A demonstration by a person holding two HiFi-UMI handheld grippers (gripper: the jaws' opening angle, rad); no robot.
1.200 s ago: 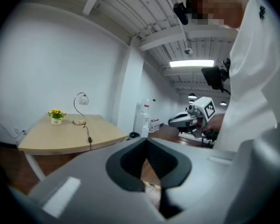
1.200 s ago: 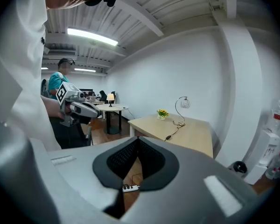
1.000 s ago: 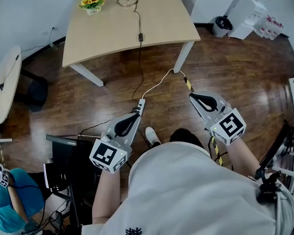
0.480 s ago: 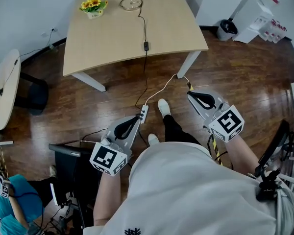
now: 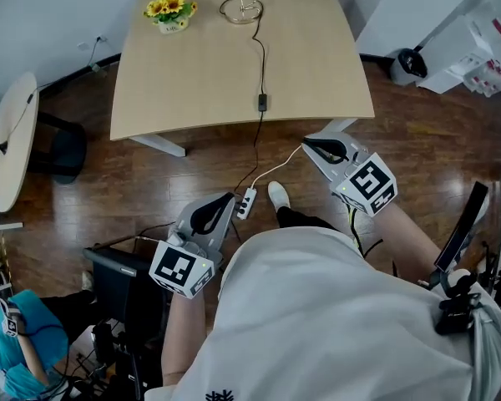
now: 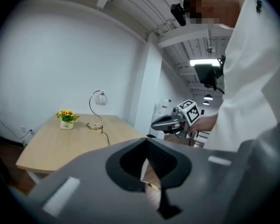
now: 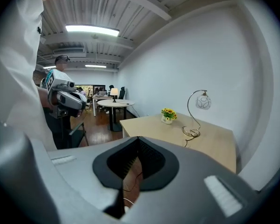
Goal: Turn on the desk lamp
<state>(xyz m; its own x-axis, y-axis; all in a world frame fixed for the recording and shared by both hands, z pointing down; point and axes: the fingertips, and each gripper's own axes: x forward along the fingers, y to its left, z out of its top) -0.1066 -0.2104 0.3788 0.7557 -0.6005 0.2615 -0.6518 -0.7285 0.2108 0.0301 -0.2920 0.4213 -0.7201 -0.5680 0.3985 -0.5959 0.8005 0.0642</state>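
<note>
The desk lamp [image 5: 240, 7] stands at the far edge of the wooden table [image 5: 192, 82], a thin curved stem with a glass globe [image 6: 101, 98] and a round base [image 7: 191, 133]. Its black cord runs across the table to an inline switch [image 5: 262, 102], then drops to the floor. My left gripper [image 5: 220, 202] is held low over the floor, well short of the table, jaws together and empty. My right gripper [image 5: 311, 146] is at the table's near edge, right of the switch, also shut and empty. In each gripper view, the lamp is far beyond the jaws.
A pot of yellow flowers [image 5: 172, 10] sits left of the lamp. A white power strip [image 5: 247, 202] and cables lie on the wooden floor. A round white table [image 5: 8, 140] and black stool [image 5: 64, 150] stand left. A black bin [image 5: 410, 62] is right; a black chair [image 5: 121, 278] is beside me.
The person has stepped toward the table, which now lies closer in the head view. The right gripper has moved forward to the table's near edge; the left has advanced less. Both stay shut.
</note>
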